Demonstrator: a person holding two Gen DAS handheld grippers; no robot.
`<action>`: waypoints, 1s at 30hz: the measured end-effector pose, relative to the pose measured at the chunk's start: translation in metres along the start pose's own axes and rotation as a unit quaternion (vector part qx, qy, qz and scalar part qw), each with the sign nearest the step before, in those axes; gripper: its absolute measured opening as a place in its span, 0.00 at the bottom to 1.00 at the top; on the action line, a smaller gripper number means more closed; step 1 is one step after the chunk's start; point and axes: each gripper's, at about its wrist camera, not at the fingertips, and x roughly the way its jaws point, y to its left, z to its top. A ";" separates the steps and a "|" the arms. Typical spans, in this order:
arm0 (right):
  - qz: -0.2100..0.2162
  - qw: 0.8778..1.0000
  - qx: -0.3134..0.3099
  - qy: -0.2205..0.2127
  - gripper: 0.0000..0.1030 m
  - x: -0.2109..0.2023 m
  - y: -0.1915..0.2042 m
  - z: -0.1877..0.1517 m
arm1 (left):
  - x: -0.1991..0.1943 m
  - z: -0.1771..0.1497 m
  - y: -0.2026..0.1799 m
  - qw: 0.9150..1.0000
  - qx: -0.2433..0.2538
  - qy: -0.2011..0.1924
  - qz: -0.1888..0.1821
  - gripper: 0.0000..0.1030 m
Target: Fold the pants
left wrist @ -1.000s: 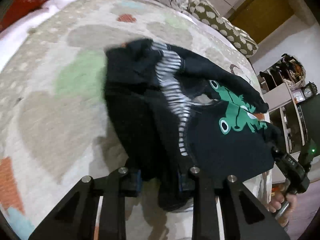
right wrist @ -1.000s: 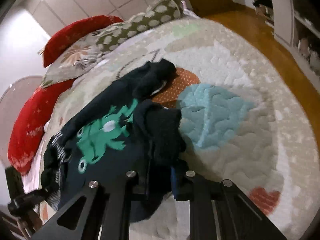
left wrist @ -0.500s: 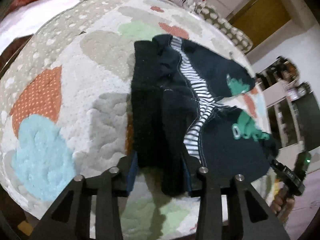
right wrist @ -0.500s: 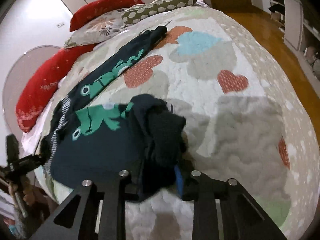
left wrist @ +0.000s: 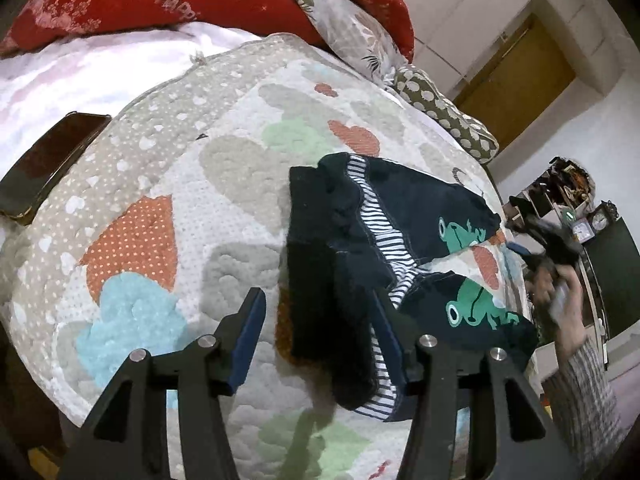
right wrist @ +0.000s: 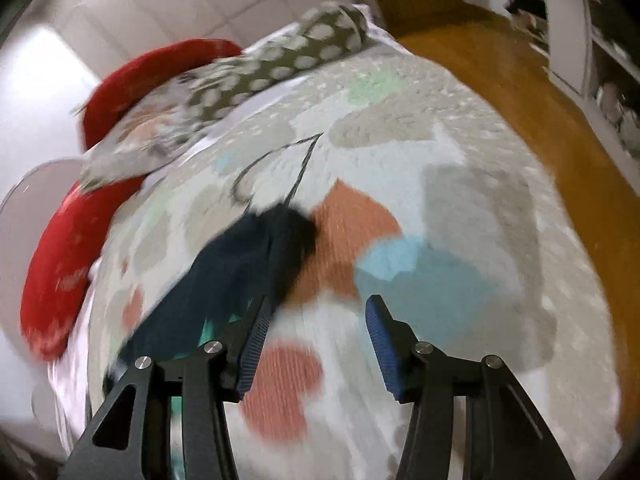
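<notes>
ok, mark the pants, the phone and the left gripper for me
pants [left wrist: 416, 204]: left wrist view, navy leg panel.
phone [left wrist: 48, 168]: left wrist view, dark screen.
left gripper [left wrist: 320, 340]: left wrist view, midway between open fingertips.

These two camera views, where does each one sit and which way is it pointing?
Left wrist view: sits on the left gripper, looking down along its open fingers at the dark pants on the quilt; the person's other hand and right gripper show at the right edge.
Right wrist view: sits on the right gripper, blurred, looking down across the quilt toward the pillows; only its own open fingers show.
Shared: pants, quilt, pillows.
</notes>
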 end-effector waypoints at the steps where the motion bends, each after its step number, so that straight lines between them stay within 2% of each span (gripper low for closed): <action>1: -0.004 1.000 0.014 0.003 0.52 0.011 0.002 0.006 | 0.000 0.000 0.003 1.000 -0.004 0.001 0.003 0.52; 4: -0.016 0.999 0.041 0.016 0.54 0.053 0.013 0.021 | 0.002 0.001 0.011 1.000 -0.014 0.006 0.007 0.52; 5: -0.022 0.999 0.029 0.009 0.50 0.055 0.019 0.021 | 0.003 0.001 0.013 1.000 -0.017 0.007 0.007 0.52; 6: -0.016 1.000 0.018 0.004 0.16 0.053 0.021 0.022 | 0.004 0.001 0.015 1.000 -0.019 0.007 0.009 0.52; 7: -0.003 1.000 0.011 0.003 0.10 0.049 0.022 0.021 | 0.006 0.002 0.016 1.000 -0.021 0.006 0.009 0.52; 10: -0.006 1.000 0.015 -0.019 0.10 0.018 0.009 0.013 | 0.012 0.001 0.013 1.000 -0.024 0.011 -0.002 0.53; 15: -0.016 0.999 0.034 -0.030 0.09 -0.014 -0.028 -0.007 | 0.013 -0.004 -0.006 1.000 -0.002 0.016 -0.012 0.53; 23: 0.011 0.999 0.038 0.004 0.09 -0.031 -0.056 -0.069 | -0.004 -0.004 -0.016 1.000 0.018 -0.005 0.002 0.55; 26: 0.015 0.999 0.037 -0.007 0.09 -0.038 -0.061 -0.084 | -0.004 -0.004 -0.016 1.000 0.017 -0.004 0.003 0.55; 30: 0.026 0.999 0.045 -0.012 0.09 -0.044 -0.068 -0.087 | 0.003 -0.003 -0.018 1.000 0.016 0.005 0.004 0.56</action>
